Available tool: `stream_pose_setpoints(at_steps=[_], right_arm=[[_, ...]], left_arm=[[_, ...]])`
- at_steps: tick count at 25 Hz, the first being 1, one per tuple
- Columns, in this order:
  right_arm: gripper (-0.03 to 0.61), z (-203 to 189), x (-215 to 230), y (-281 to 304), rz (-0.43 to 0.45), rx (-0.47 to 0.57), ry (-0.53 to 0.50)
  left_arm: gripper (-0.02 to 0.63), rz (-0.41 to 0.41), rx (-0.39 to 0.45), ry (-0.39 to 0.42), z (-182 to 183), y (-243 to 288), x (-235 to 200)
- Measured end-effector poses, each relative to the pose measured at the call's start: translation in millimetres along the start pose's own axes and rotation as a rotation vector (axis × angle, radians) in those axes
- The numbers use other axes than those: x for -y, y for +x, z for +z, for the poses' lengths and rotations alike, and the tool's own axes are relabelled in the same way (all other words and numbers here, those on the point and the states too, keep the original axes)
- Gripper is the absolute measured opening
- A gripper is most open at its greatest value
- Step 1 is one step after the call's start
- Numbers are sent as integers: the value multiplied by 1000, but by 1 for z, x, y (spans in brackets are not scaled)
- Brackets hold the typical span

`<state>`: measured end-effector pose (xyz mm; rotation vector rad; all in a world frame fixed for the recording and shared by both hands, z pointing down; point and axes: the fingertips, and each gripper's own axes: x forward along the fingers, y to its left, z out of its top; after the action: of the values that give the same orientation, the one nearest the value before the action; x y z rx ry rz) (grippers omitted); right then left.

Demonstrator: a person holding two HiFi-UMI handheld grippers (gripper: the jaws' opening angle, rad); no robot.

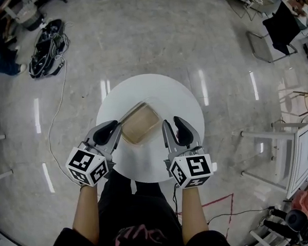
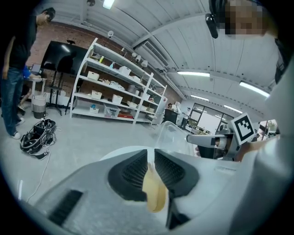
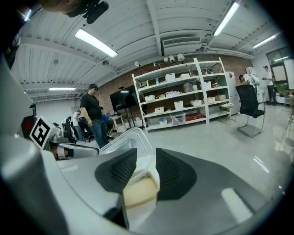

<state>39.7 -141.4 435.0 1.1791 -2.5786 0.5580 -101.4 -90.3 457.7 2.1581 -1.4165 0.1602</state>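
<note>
1. The clear plastic container (image 1: 140, 124) sits at the middle of the round white table (image 1: 157, 91), with a tan layer showing through it. One gripper is at each of its near corners.
2. The left gripper (image 1: 116, 132) meets the container's left edge. In the left gripper view its jaws are pressed almost together on a thin tan edge of the container, and the clear wall (image 2: 171, 135) rises just beyond them.
3. The right gripper (image 1: 172, 121) meets the container's right edge. In the right gripper view its jaws stand a narrow gap apart, and the container's rim (image 3: 124, 144) and tan edge fill that gap.
4. Whether the container rests on the table or is raised off it cannot be told.
5. Each gripper carries a marker cube, left (image 1: 88, 165) and right (image 1: 191, 170). They show black-and-white square codes, not letters.
6. Pink print on the person's black shirt (image 1: 134, 234) is cut off and unreadable.
7. A bundle of cables (image 1: 47, 48) lies on the floor at far left. White shelves (image 3: 183, 98) of boxes stand far off, their labels too small to read.
</note>
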Motion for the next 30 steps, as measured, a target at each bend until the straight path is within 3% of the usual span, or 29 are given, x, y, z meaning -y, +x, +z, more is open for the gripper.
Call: stream_pose_setpoints(at_steps=[30], right_arm=[[135,89,-16,-52,13,183,-61]], left_arm=[[44,7,133,135,82,-34,50]])
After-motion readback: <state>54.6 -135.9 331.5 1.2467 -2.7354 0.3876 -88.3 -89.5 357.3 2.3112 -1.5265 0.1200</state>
